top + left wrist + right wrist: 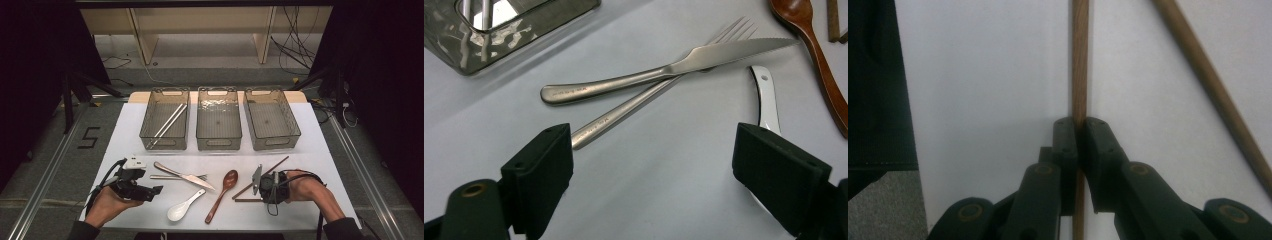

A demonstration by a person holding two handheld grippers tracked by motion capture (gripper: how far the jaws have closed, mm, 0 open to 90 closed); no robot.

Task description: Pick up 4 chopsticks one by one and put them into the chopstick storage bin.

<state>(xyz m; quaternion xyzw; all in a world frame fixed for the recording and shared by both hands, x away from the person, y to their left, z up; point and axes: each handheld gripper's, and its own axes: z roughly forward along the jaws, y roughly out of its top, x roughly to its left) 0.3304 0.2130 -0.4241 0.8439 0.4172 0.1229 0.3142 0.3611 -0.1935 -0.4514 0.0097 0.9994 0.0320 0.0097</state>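
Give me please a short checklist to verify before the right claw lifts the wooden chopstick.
1. Right claw shut on the wooden chopstick: ok, pads press on both sides.
2. Second chopstick free of the grip: ok, it lies apart, at an angle.
3. Left claw out of the way: ok, open, holding nothing, near the knife and fork.
4. Left bin already holds metal chopsticks: ok.
5. Middle bin and right bin free: ok.
6. Grip near the chopstick's middle: cannot tell.
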